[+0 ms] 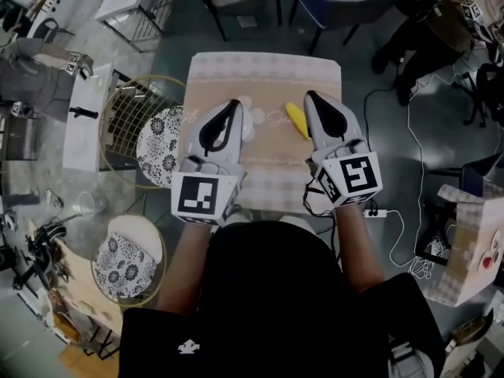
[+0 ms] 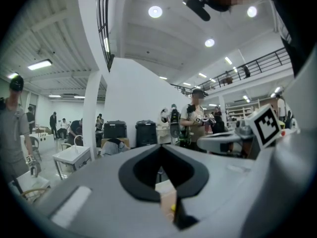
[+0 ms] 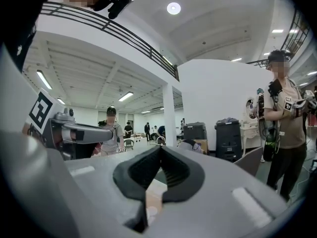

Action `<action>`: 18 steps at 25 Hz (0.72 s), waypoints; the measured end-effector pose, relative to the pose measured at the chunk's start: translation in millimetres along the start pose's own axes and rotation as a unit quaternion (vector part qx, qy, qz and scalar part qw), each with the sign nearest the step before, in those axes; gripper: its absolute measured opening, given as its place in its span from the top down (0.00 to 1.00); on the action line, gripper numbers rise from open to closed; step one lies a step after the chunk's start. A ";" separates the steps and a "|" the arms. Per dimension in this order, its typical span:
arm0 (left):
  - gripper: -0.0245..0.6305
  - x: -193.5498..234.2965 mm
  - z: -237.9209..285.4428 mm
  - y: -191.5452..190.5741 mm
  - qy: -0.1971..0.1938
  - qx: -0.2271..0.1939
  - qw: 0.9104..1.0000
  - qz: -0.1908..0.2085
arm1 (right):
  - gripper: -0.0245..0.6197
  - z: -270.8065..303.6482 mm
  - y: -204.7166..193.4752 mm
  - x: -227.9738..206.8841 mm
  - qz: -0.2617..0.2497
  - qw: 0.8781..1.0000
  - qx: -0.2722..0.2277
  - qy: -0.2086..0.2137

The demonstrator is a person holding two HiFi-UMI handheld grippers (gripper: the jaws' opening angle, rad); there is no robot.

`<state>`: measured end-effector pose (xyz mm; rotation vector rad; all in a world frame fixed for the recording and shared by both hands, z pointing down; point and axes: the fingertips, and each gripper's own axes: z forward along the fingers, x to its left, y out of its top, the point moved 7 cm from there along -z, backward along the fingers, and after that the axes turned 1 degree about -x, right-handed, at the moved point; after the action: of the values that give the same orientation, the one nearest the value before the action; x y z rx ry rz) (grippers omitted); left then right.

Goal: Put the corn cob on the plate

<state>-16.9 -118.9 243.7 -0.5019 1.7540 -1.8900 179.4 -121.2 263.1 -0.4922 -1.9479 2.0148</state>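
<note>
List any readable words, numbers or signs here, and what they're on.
None readable.
Cursive print on the tablecloth: too blurred.
White logo on the person's shirt: too small.
Left gripper and right gripper: square marker patterns only, no letters.

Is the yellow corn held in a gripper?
No, the corn cob lies on the table beside the right gripper, whose jaws are shut with nothing between them.
</note>
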 end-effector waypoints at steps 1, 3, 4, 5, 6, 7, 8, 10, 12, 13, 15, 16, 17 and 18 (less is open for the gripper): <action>0.95 1.4 0.8 -1.1 0.001 0.001 1.000 -0.001 | 0.96 1.3 -1.0 -0.8 0.000 1.000 0.002 0.000; 0.95 4.8 2.6 -3.3 0.002 0.003 1.000 -0.003 | 0.96 4.1 -3.6 -1.8 -0.001 1.000 0.008 -0.002; 0.95 6.4 3.4 -4.6 0.001 0.004 1.000 -0.003 | 0.96 5.5 -5.1 -2.0 -0.001 1.000 0.012 -0.004; 0.95 8.1 4.2 -6.4 -0.001 0.005 1.000 -0.004 | 0.96 6.9 -6.8 -2.1 -0.001 1.000 0.016 -0.006; 0.95 9.8 4.9 -8.7 -0.003 0.007 1.000 -0.005 | 0.96 8.2 -8.6 -2.1 0.000 1.000 0.019 -0.009; 0.95 11.7 5.6 -11.4 -0.007 0.009 1.000 -0.007 | 0.96 9.4 -10.5 -1.9 0.000 1.000 0.022 -0.012; 0.95 13.9 6.3 -14.4 -0.010 0.012 1.000 -0.010 | 0.96 10.6 -12.5 -1.6 0.002 1.000 0.025 -0.017; 0.95 19.4 8.5 -19.9 -0.013 0.018 1.000 -0.019 | 0.96 13.0 -16.2 -1.0 0.006 0.999 0.031 -0.027; 0.95 26.5 12.1 -21.2 -0.016 0.019 0.999 -0.025 | 0.96 16.6 -18.9 -0.6 0.003 0.999 0.037 -0.036; 0.95 30.6 14.1 -21.3 -0.018 0.018 0.999 -0.026 | 0.96 18.7 -20.4 -0.6 -0.001 0.998 0.040 -0.041; 0.95 38.8 18.0 -23.6 -0.025 0.021 0.999 -0.029 | 0.96 22.4 -24.7 -2.4 -0.008 0.997 0.050 -0.053; 0.95 42.2 20.1 -25.7 -0.029 0.023 0.999 -0.030 | 0.96 23.8 -27.4 -4.4 -0.009 0.997 0.054 -0.060; 0.95 45.2 22.4 -28.1 -0.033 0.025 0.999 -0.032 | 0.96 24.9 -30.3 -6.9 -0.008 0.996 0.057 -0.068; 0.95 47.9 24.7 -30.8 -0.037 0.028 0.998 -0.034 | 0.96 25.8 -33.3 -9.6 -0.006 0.995 0.060 -0.077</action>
<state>-44.4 -166.1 273.2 -0.6099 1.6512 -1.9358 175.9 -147.3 297.4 -0.3049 -1.8937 2.2047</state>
